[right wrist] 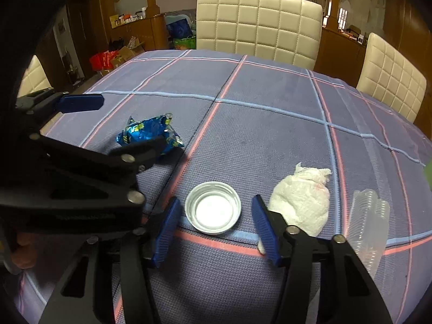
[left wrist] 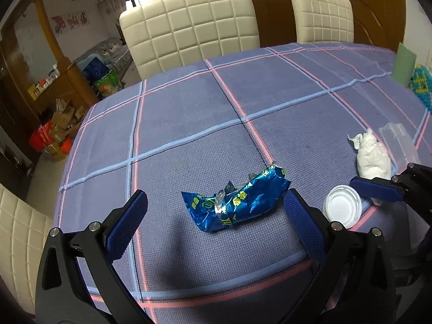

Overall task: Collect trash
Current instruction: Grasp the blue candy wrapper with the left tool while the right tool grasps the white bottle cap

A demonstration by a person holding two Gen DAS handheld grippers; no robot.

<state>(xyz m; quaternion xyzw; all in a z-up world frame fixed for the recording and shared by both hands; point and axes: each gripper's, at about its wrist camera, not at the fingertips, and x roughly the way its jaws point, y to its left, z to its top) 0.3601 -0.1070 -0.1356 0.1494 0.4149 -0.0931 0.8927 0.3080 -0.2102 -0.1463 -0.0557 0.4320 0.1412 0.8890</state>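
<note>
A crumpled blue foil snack wrapper (left wrist: 235,199) with yellow print lies flat on the cloth between the wide-spread jaws of the left gripper (left wrist: 216,210). Its right end sits just beside the right pad and a clear gap remains at the left pad, so nothing is gripped; the jaws seem set astride it, ready to pinch it across its length.

A shallow round white plastic lid (right wrist: 213,207), hollow side up, lies centred between the jaws of the right gripper (right wrist: 213,221). These stand partly open, a narrow gap on each side, no pad pressing yet. Straddling the rim this way probably lets the pads meet it at opposite edges.

Just outside the right jaw sits a wadded white paper tissue (right wrist: 299,199), and beyond that a stack of clear plastic cups (right wrist: 367,224) lying on its side. All of it rests on the blue-grey checked tablecloth (right wrist: 270,135), each gripper taking one piece.
</note>
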